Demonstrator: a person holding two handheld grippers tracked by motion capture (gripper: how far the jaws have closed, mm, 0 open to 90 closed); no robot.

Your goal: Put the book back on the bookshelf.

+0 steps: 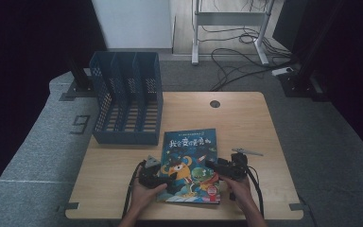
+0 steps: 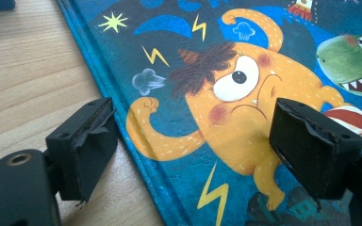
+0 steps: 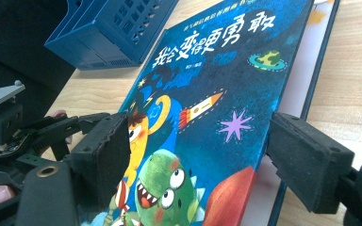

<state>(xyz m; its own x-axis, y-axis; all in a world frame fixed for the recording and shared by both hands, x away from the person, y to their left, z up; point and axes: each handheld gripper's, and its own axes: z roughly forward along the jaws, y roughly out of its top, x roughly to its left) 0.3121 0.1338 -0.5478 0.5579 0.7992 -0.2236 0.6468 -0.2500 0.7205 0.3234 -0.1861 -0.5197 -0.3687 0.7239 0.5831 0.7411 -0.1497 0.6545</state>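
Both hands come in from the near edge of the desk [image 1: 246, 113], each with a tool. At the near left, the left tool [image 1: 163, 178] sits at the left edge of the book [image 1: 191, 149]; its jaws stand wide and grip nothing. In the left gripper view one jaw is over bare wood just left of the book's edge and the other over the cover, on the orange monster. Whether either pad touches the surface I cannot tell.

At the near right, the right tool [image 1: 212, 166] reaches in over the book's near right part, its jaws also wide and gripping nothing. In the right gripper view the cover shows between its jaws, and the book's front cover looks raised a little along its right edge, with pale pages showing under it. That view also shows the left tool [image 3: 82, 123] farther off, at the book's left edge.

The book lies flat near the middle of the desk, closer to the near edge, title toward the far side, cover up.

Farther back on the left stands a blue rack [image 1: 126, 97] with several slots, just beyond the book's far left corner. A dark round hole [image 1: 214, 103] sits in the desk near its far edge.
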